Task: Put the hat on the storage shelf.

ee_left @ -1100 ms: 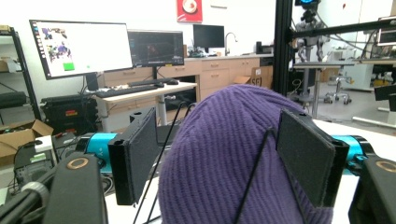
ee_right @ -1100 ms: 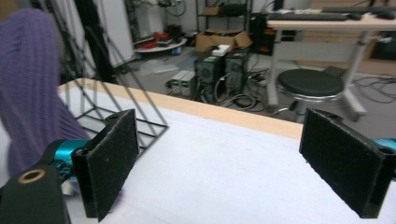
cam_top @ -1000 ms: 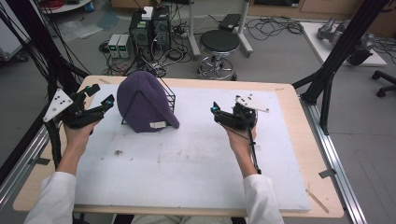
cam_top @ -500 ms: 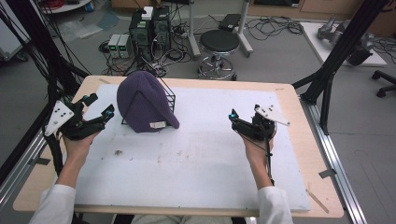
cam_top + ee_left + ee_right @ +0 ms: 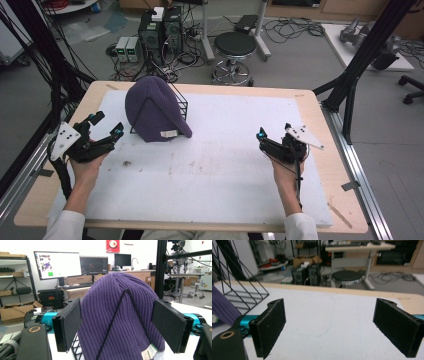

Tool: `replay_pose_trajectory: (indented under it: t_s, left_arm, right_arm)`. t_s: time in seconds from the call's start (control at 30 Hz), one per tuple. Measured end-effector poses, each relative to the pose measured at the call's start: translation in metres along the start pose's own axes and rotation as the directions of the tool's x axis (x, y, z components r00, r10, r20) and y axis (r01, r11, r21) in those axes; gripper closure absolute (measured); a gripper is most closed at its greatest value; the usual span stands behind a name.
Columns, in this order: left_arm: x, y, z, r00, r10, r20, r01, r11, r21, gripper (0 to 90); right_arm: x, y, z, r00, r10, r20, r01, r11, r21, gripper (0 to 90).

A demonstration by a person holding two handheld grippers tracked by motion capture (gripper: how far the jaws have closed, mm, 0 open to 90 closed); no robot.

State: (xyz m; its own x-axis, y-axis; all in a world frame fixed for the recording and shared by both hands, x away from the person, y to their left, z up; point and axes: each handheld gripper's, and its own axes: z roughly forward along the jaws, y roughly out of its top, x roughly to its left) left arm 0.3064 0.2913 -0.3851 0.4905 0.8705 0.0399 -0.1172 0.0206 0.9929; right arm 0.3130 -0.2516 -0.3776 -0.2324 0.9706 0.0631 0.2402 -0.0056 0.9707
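Hands: both forearms are coming in from the near edge of the table, each holding a gripper over the white mat
Left gripper: jaws are standing wide apart, holding nothing, and aiming at the beanie from just beside it
Right gripper: jaws are also standing wide apart and empty, hovering over bare mat, well apart from the beanie
Purple beanie: it is sitting draped over a black wire rack at the far left of the mat, its label facing the near side; in the left gripper view the beanie is sitting framed between the two pads
Step in hand: by my reading, the beanie is hung and both grippers are pulling clear of it
Next move: probably just parking the hands; if regrasping, the left closes on the knit
Change from a second ago: both grippers are sitting lower and farther outward than before, the right having drifted farthest from the rack; the beanie is lying unchanged
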Motion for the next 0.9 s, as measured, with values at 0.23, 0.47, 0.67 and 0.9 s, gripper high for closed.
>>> replay_pose_trajectory:
  t_s: [0.23,0.47,0.67,0.9]
  left_arm:
    - [-0.007,-0.01,-0.007,0.9996,-0.016,-0.023,0.016,0.9999,0.003,24.3]
    - [-0.014,-0.018,-0.016,0.9992,-0.002,-0.041,0.002,0.9998,0.019,24.0]
    - [-0.013,-0.027,-0.024,0.9977,-0.025,-0.063,0.028,0.9986,0.044,24.0]
    - [-0.011,-0.032,-0.031,0.9954,-0.058,-0.076,0.062,0.9968,0.05,24.0]
  right_arm:
    - [-0.007,-0.014,-0.012,0.9994,0.01,0.032,-0.01,0.9999,0.004,10.4]
    - [-0.011,-0.029,-0.024,0.9972,0.018,0.072,-0.018,0.9998,-0.002,10.4]
    - [-0.007,-0.042,-0.03,0.9914,0.013,0.13,-0.016,0.9995,0.027,10.4]
    - [-0.009,-0.054,-0.039,0.9892,0.066,0.131,-0.062,0.9975,-0.033,10.5]
